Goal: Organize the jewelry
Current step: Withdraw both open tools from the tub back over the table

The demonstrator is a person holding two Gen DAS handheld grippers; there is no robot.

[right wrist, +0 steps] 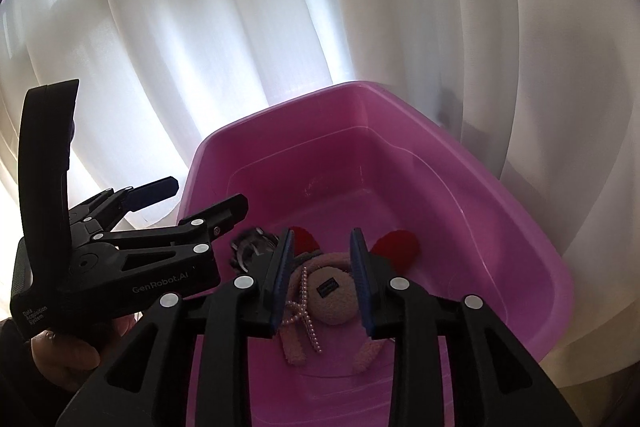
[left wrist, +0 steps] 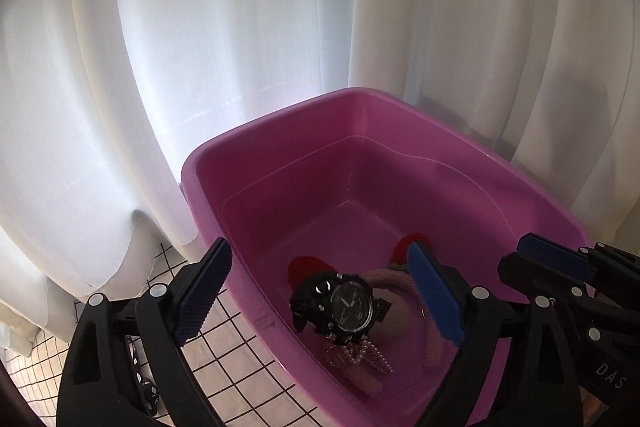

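A pink plastic tub (left wrist: pixel 280 155) (right wrist: pixel 500 195) holds a black wristwatch (left wrist: pixel 344 305), a pink pearl necklace (left wrist: pixel 360 353) (right wrist: pixel 306 311), a pink fuzzy plush piece (right wrist: pixel 334 301) and two red pompoms (left wrist: pixel 306 267) (right wrist: pixel 398 243). The watch lies on top of the plush, partly hidden in the right wrist view (right wrist: pixel 250 247). My left gripper (left wrist: pixel 320 295) is open and empty, straddling the tub's near-left wall above the watch. My right gripper (right wrist: pixel 322 283) is open and empty, hovering over the plush and necklace; it also shows in the left wrist view (left wrist: pixel 552 259).
White curtains (left wrist: pixel 240 27) hang close behind the tub. A white cloth with a black grid (left wrist: pixel 224 355) covers the surface. A dark beaded item (left wrist: pixel 144 383) lies on the cloth left of the tub, behind my left finger.
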